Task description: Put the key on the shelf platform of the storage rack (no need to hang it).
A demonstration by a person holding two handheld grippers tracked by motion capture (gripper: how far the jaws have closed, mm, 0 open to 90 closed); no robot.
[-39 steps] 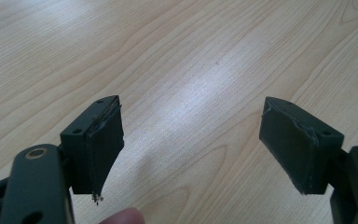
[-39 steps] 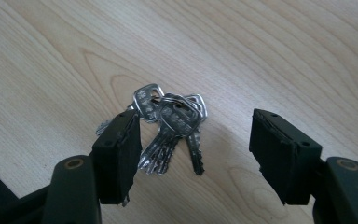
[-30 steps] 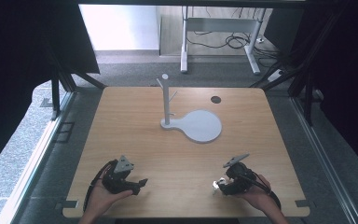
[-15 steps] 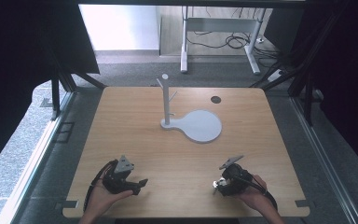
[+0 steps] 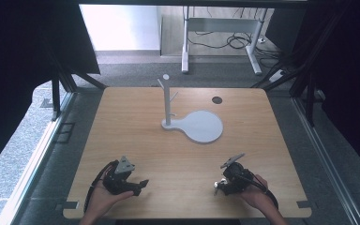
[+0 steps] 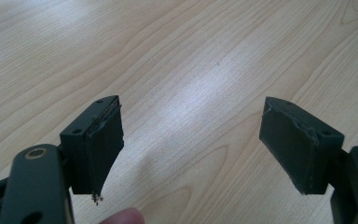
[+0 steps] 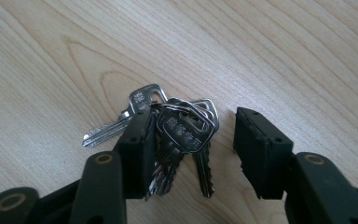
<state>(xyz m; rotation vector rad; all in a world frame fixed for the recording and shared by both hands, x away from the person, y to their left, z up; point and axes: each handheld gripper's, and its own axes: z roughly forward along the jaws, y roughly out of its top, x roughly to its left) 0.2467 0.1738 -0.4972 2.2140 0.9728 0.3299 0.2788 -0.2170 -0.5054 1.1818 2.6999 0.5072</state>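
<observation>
A bunch of silver keys (image 7: 182, 129) on a ring lies on the wooden table (image 5: 178, 154) near its front right edge, showing as a small bright spot (image 5: 217, 186) in the high view. My right gripper (image 7: 193, 116) straddles the bunch. Its jaws have just been closing, and the left jaw touches the keys while the right jaw stands apart from them. My left gripper (image 6: 191, 102) is open over bare wood near the front left (image 5: 139, 183), with nothing between its jaws.
A white peg stand (image 5: 167, 101) on a round flat base (image 5: 202, 126) rises at the table's middle back. A small dark round hole (image 5: 217, 100) lies to its right. A metal frame and cables sit on the floor beyond the table.
The right hand has shifted slightly over the keys and its jaws have narrowed. The left hand has stayed where it was.
</observation>
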